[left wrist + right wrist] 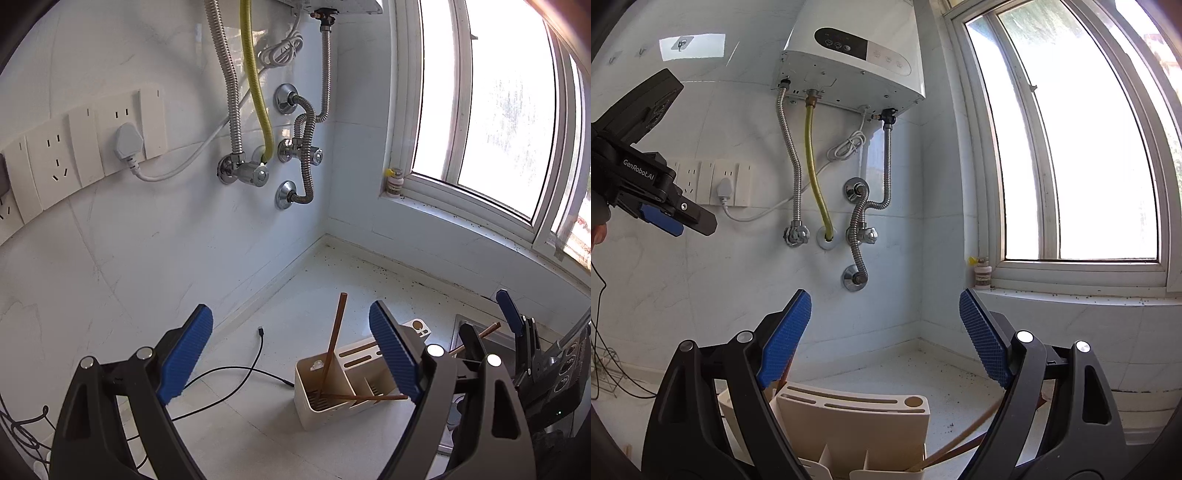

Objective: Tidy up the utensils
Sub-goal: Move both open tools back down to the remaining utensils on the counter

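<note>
Both the left gripper and right gripper are hanging wide open and empty above the cream plastic compartmented utensil holder, where brown wooden chopsticks are leaning crookedly, needing upright reseating.

Three brown chopsticks are showing: one chopstick is leaning upright in the cream utensil holder, a second chopstick is lying across its compartments, and a third chopstick is poking up near the sink. One holder and two grippers are appearing, the left gripper and the right gripper.
</note>
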{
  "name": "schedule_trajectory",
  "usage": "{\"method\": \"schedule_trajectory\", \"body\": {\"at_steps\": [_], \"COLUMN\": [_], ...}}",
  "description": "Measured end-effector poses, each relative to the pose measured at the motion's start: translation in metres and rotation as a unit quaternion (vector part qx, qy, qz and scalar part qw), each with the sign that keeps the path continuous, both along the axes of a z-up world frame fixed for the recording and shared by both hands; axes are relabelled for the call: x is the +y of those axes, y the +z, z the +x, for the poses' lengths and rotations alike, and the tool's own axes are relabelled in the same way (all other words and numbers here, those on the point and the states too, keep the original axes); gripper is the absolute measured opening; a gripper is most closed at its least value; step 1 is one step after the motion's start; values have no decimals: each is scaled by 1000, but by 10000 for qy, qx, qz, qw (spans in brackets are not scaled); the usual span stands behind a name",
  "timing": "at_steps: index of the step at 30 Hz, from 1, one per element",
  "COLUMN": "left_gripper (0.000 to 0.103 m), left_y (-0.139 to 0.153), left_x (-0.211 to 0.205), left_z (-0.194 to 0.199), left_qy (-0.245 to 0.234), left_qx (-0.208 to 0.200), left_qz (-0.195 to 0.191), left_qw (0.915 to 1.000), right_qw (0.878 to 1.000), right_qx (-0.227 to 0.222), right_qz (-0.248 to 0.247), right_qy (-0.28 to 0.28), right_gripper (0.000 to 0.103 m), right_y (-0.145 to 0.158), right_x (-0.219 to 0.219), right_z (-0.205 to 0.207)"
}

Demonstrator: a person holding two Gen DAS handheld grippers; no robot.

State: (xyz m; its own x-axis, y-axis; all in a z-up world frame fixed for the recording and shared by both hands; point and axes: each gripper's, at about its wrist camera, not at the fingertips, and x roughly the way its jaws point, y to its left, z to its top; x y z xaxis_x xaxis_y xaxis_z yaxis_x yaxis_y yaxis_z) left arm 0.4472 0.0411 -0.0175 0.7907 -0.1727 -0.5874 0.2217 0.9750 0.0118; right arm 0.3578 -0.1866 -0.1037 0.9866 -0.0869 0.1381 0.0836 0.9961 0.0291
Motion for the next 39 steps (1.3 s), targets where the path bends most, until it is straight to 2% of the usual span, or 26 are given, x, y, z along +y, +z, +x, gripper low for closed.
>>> {"method": "schedule_trajectory", "body": {"at_steps": [9,15,20,23,28,35,39], "left_gripper": [85,85,92,93,96,98,98], "left_y": [23,35,39,33,17,-17,-36], "left_x": [31,54,88,107,146,194,211], "left_z": [-44,-89,-133,-159,-189,-227,-246], "left_qy": [535,941,1596,1990,2504,3262,3535], "left_qx": [-230,-411,-761,-906,-587,-79,209], "left_qz": [-107,26,-161,-2,-114,-381,-519], "left_qw": [9982,9947,9841,9758,9663,9445,9338], "right_qw": [9994,9974,9929,9886,9797,9629,9513], "right_qx": [-41,-35,15,120,303,766,1146], "right_qz": [-27,1,-18,-13,-38,-22,-31], "right_qy": [344,722,1187,1502,1981,2588,2861], "right_gripper": [78,78,78,78,78,79,79], "right_y": [18,25,27,26,23,10,-1], "right_x": [13,35,65,86,126,174,194], "right_z": [-17,-29,-37,-38,-41,-42,-39]}}
